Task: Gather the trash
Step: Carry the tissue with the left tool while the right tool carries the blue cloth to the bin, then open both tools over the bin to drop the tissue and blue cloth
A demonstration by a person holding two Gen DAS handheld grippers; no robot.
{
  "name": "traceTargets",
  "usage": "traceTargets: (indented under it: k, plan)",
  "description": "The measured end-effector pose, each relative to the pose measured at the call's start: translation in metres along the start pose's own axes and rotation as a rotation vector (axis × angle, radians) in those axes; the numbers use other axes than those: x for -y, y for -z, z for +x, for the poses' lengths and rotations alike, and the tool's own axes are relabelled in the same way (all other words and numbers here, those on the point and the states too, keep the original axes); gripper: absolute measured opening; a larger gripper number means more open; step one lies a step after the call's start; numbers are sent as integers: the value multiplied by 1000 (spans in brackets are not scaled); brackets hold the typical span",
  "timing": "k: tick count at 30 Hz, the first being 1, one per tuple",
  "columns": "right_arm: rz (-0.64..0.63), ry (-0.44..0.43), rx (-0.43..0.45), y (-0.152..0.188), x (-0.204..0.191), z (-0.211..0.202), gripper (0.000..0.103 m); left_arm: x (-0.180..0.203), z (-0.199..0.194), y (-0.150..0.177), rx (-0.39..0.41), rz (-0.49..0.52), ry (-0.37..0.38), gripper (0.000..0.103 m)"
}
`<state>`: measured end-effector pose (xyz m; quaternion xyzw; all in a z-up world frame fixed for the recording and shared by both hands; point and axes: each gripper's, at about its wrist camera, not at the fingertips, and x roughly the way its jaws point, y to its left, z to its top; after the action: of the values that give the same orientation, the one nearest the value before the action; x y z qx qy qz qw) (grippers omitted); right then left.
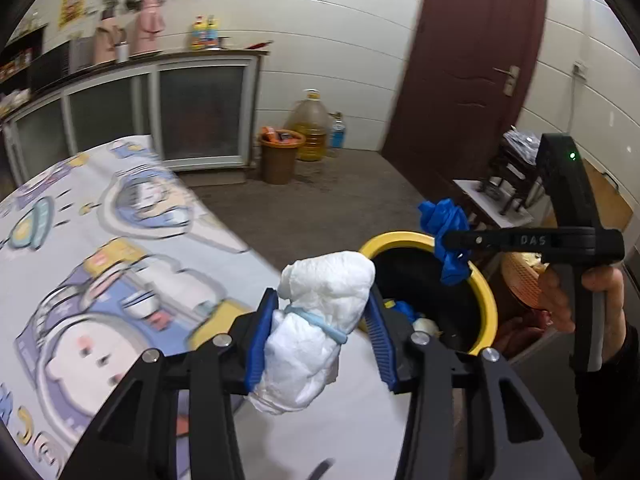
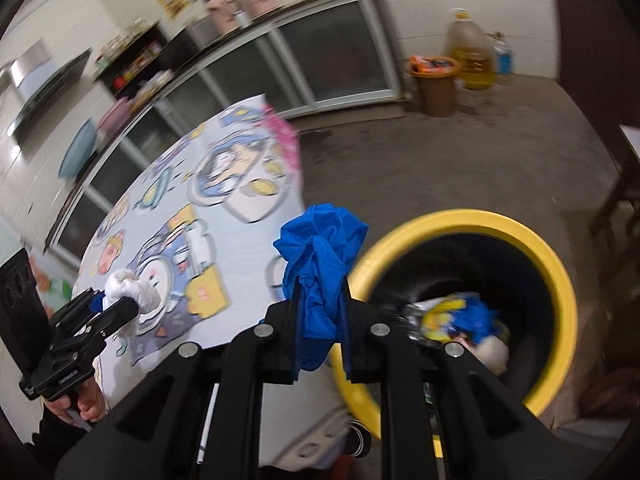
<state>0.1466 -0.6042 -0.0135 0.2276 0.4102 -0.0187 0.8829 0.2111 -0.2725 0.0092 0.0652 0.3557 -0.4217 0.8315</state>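
Left hand-held gripper [image 1: 320, 332]: closed on a crumpled white tissue wad [image 1: 316, 320], above the edge of the worktop with cartoon-print cloth [image 1: 100, 248]
Right hand-held gripper [image 2: 320, 320]: narrow, clamped on a crumpled blue plastic glove [image 2: 320, 264], beside the bin rim
Yellow-rimmed black round trash bin [image 2: 560, 272]: on the floor just beside the worktop, trash inside

A table under a cartoon-printed cloth [image 1: 120, 264] fills the left. Behind it runs a counter with glass-fronted cabinets [image 1: 200, 116] — two pink flasks [image 1: 150, 26] and colourful bottles [image 1: 205, 34] stand on top. Against the tiled wall sit a brown bucket [image 1: 279, 160], a big jug of yellow oil [image 1: 310, 128] and a small blue bottle [image 1: 338, 133] — beside a dark red door [image 1: 472, 60].
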Motion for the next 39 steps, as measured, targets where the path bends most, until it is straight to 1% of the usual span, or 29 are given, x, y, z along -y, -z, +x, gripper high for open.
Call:
traceTargets:
  k: [5, 7, 11, 19, 23, 26, 27, 28, 29, 30, 31, 32, 33, 37, 39]
  plan:
    - [64, 90, 21, 12, 45, -7, 15, 31, 33, -10, -5, 23, 42, 42]
    - [79, 111, 14, 19, 59, -6, 15, 43, 47, -13, -10, 33, 42, 42]
    - [96, 179, 15, 27, 81, -2, 15, 65, 74, -15, -32, 54, 47, 42]
    - [159, 208, -34, 39, 114, 17, 16, 105, 132, -12, -130, 82, 71, 42]
    - [174, 219, -55, 44, 121, 22, 16, 115, 152, -7, -172, 82, 75, 42]
    - [178, 224, -65, 47, 125, 23, 17, 116, 159, -6, -186, 58, 82, 42]
    - [183, 225, -65, 47, 126, 21, 20, 115, 160, -8, -188, 44, 84, 44]
    - [190, 228, -65, 46, 128, 20, 22, 112, 160, -9, -187, 37, 77, 48]
    - [196, 233, -63, 46, 130, 19, 27, 111, 160, -10, -185, 29, 69, 50]
    - [203, 241, -59, 46, 131, 18, 36, 109, 159, -11, -182, 15, 63, 58]
    - [210, 246, -55, 47, 134, 16, 40, 107, 157, -11, -178, 4, 62, 66]
    - [220, 249, -50, 47, 136, 14, 49, 105, 155, -11, -171, -10, 64, 70]
    - [231, 251, -44, 47, 138, 13, 52, 102, 152, -12, -164, -25, 66, 73]
    - [226, 294, -25, 50, 136, 5, 51, 91, 137, -9, -139, -51, 53, 73]
    - [229, 299, -17, 53, 133, -1, 51, 84, 124, -7, -119, -65, 51, 73]
